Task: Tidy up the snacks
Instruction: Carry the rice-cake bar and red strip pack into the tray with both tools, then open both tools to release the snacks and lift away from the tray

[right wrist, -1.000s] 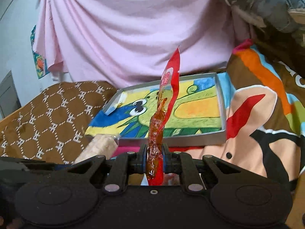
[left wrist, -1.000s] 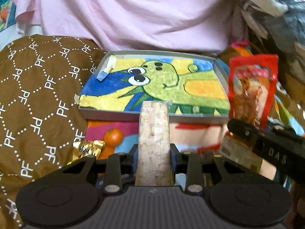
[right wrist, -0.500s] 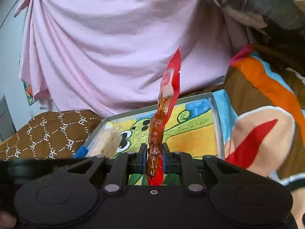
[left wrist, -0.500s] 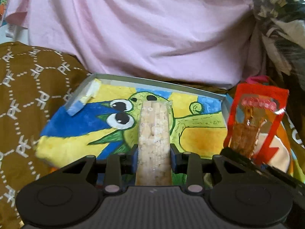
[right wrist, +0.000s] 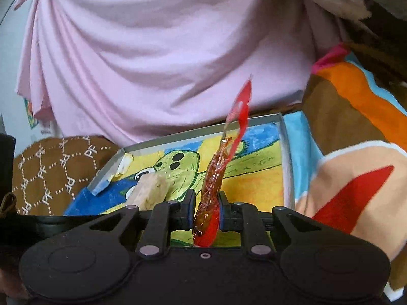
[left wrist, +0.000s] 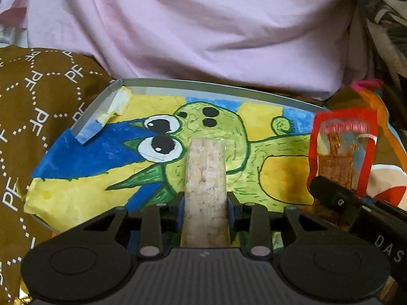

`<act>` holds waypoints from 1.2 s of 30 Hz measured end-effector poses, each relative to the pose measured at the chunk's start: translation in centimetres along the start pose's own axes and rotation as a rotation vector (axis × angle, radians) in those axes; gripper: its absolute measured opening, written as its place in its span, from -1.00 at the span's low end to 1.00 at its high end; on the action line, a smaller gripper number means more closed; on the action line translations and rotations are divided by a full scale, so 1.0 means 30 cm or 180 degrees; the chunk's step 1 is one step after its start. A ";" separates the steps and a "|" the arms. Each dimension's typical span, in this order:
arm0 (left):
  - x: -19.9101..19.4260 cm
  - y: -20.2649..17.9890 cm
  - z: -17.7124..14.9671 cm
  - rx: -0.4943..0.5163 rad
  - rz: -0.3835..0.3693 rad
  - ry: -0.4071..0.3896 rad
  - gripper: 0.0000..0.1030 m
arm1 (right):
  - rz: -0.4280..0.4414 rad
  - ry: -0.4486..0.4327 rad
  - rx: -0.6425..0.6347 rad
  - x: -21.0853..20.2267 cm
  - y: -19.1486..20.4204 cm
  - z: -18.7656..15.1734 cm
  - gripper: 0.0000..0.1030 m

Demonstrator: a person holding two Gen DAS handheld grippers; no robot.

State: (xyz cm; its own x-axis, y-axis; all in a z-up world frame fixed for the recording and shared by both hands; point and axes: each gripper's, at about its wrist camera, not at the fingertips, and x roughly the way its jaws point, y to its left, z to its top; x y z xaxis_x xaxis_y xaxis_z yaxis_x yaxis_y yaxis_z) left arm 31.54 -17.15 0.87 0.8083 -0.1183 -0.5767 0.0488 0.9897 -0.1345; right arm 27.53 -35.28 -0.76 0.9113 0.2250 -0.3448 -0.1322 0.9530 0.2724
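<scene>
A shallow grey tray lined with a painted green cartoon creature lies ahead on the bed. My left gripper is shut on a pale puffed-rice bar in clear wrap, held over the tray's near middle. In the right wrist view my right gripper grips a red snack packet with brown strips inside. That packet stands upright over the tray's right half, and the jaws are just easing apart around it. The rice bar shows to its left. From the left wrist view the red packet stands at the tray's right end.
A brown patterned pillow presses against the tray's left side. Pink draped cloth rises right behind the tray. A colourful blanket covers the bed on the right. A gold wrapper peeks out at the lower left.
Both grippers have moved forward with their snacks, from short of the tray's near rim to over the tray. The orange fruit and gold wrapper in front of the tray have slid out of view.
</scene>
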 end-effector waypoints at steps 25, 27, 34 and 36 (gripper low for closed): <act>-0.264 0.096 0.051 -0.0058 0.0366 -0.0472 0.99 | -0.0394 -0.0119 -0.0375 -0.113 0.065 0.038 0.99; -0.306 0.105 0.049 -0.0073 0.0360 -0.0479 0.99 | -0.0394 -0.0192 -0.0387 -0.157 0.084 0.046 0.99; -0.468 0.159 0.007 -0.0138 0.0364 -0.0552 0.99 | -0.0431 -0.0531 -0.0496 -0.334 0.169 0.049 0.99; -0.512 0.172 -0.011 -0.0096 0.0384 -0.0574 0.99 | -0.0461 -0.0655 -0.0501 -0.387 0.190 0.043 0.99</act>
State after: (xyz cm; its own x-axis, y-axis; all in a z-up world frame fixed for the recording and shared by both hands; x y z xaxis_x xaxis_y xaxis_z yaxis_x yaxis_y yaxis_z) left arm 19.17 -10.25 8.76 0.8992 0.0200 -0.4370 -0.0701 0.9926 -0.0988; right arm 16.68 -32.71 5.95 0.9829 0.0538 -0.1761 -0.0392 0.9956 0.0855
